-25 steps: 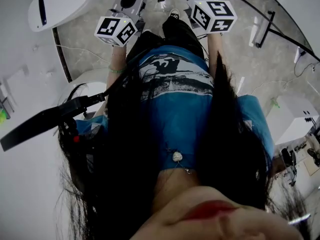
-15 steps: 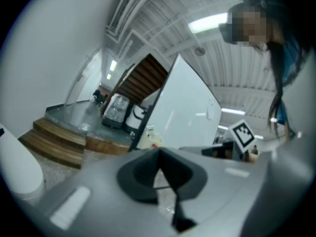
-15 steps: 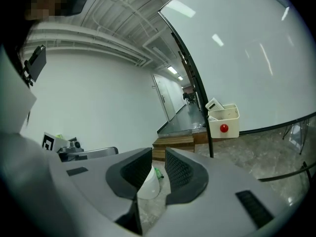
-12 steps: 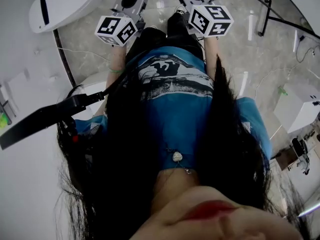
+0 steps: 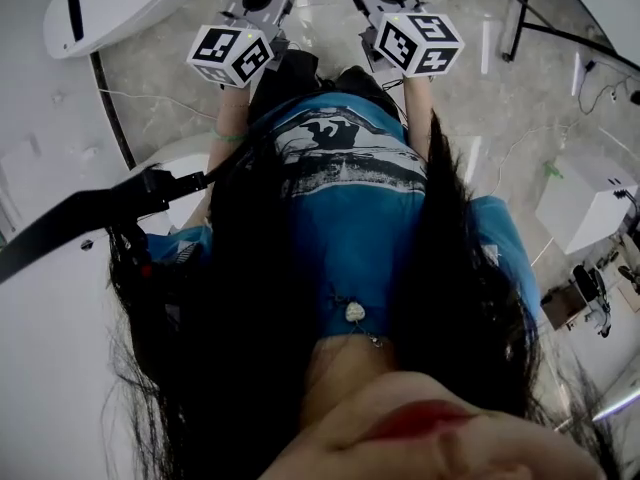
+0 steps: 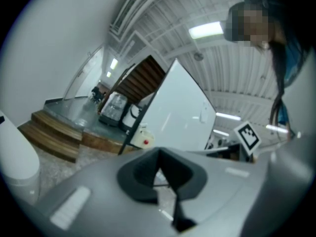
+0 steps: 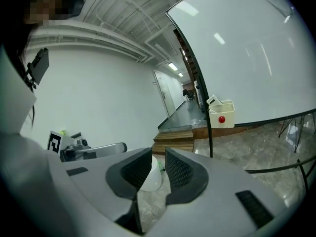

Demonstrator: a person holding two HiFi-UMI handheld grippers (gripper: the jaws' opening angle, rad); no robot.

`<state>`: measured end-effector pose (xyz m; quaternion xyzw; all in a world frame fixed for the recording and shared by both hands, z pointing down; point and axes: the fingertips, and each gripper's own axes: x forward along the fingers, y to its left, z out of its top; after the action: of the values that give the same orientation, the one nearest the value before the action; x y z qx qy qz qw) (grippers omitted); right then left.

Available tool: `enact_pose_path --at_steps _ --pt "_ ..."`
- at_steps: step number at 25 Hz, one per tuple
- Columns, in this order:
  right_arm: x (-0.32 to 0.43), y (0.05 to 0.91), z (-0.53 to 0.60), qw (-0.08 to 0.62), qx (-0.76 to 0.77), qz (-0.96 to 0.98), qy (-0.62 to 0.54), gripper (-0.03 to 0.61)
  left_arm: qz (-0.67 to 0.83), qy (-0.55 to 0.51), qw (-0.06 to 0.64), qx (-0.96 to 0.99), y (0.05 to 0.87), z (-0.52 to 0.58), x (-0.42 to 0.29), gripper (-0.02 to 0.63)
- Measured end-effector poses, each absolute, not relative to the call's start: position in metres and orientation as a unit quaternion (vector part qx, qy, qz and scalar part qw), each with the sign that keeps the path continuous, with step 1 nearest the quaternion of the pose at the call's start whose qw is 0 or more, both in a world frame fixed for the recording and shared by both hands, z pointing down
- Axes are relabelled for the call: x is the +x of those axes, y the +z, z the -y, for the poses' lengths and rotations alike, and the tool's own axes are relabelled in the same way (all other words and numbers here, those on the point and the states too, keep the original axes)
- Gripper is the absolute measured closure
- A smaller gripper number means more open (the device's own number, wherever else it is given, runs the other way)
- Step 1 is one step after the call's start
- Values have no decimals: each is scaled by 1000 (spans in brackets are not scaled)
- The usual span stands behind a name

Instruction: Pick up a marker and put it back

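Together, left gripper [image 6: 160, 150] and right gripper [image 7: 158, 154] reach forward.

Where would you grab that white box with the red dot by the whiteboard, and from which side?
Probably its top rim: the white box at the lower corner of the whiteboard looks open-topped and thin-walled. Come from above, straddling the front wall. It is far off, so details are unclear.

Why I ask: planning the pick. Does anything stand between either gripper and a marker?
That cannot be told: no marker shows in any view. Neither the left gripper nor the right gripper holds anything.
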<state>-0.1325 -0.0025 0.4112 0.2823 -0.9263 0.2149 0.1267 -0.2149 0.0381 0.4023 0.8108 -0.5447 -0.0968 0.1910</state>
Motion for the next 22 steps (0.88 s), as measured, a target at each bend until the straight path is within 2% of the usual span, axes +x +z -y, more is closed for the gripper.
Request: enact_pose_path --at_steps 8,15,22 --pt "-70 416 -29 122 276 928 217 494 556 -107 192 802 402 -58 -162 612" --pt "26 425 -71 113 265 930 229 492 540 -83 195 815 411 -96 -46 612" --pt "89 431 -120 99 254 935 226 494 537 -71 186 820 419 -150 31 612"
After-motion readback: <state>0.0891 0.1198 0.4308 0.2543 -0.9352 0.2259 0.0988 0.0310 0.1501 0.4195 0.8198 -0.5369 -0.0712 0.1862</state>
